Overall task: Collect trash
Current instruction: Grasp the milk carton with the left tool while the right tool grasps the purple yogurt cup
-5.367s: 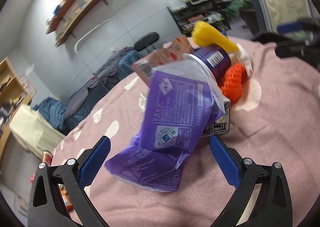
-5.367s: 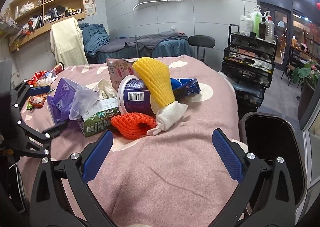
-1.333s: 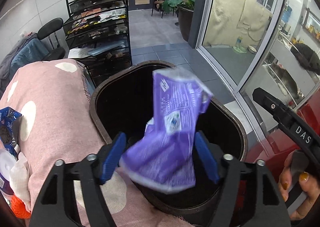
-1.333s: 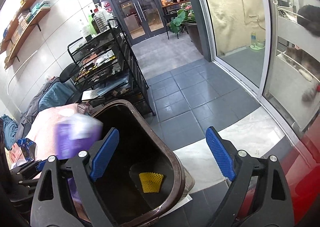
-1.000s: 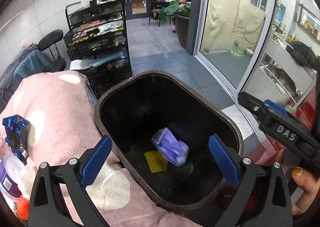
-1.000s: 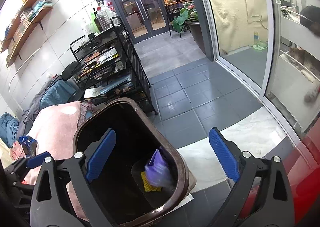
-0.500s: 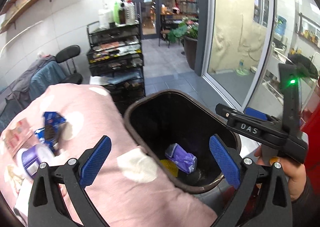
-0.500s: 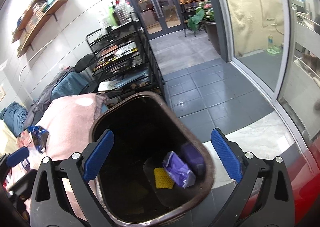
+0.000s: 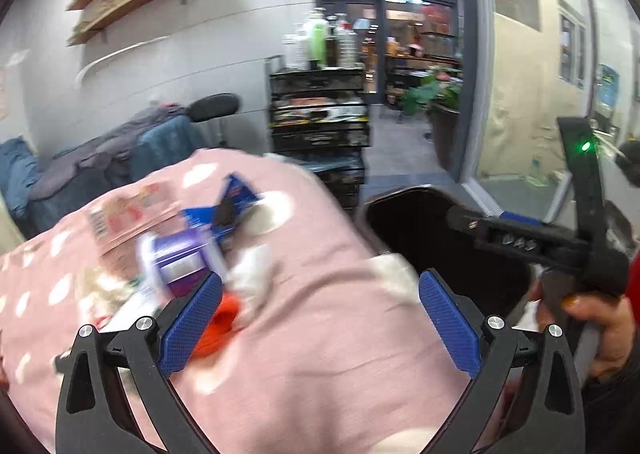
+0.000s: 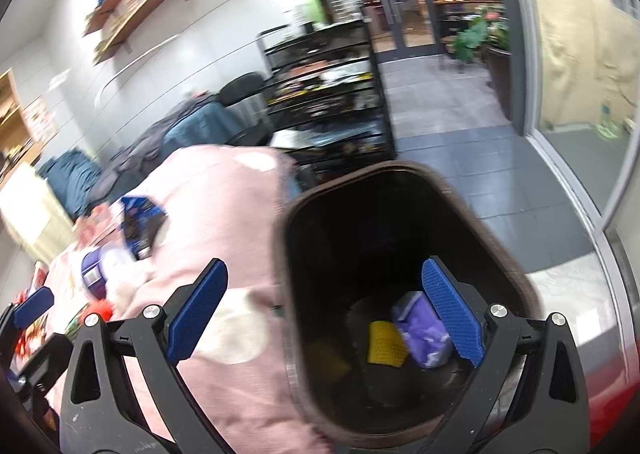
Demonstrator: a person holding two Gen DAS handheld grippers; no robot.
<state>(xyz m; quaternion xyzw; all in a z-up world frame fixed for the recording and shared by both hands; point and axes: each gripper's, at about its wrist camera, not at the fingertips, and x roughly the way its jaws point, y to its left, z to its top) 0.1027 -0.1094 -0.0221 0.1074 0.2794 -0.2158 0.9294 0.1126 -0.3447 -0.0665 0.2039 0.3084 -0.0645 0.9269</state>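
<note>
Left gripper [image 9: 318, 318], jaws spread & empty, is facing blurred purple-labelled tub [image 9: 176, 264] on pink dotted tablecloth [image 9: 320, 354]; approach slow, straddle tub w/ both pads.

Bare pink tablecloth [image 9: 320, 354] is lying open ahead of the left gripper [image 9: 320, 318], whose blue pads are standing wide apart with nothing between them, while a blurred heap of trash [image 9: 188, 254] is crowding the cloth at the left pad and beyond it. The dark bin [image 10: 400, 238] is sitting just off the table's edge with its mouth open below the right gripper [image 10: 324, 314], and a purple wrapper [image 10: 420, 326] and a yellow net [image 10: 384, 342] are covering part of its floor. In the left view, the right gripper's black body [image 9: 540, 242] and the hand [image 9: 600, 318] holding it are blocking the bin's right side, and a black wire rack [image 9: 320, 133] is standing behind table and bin.
</note>
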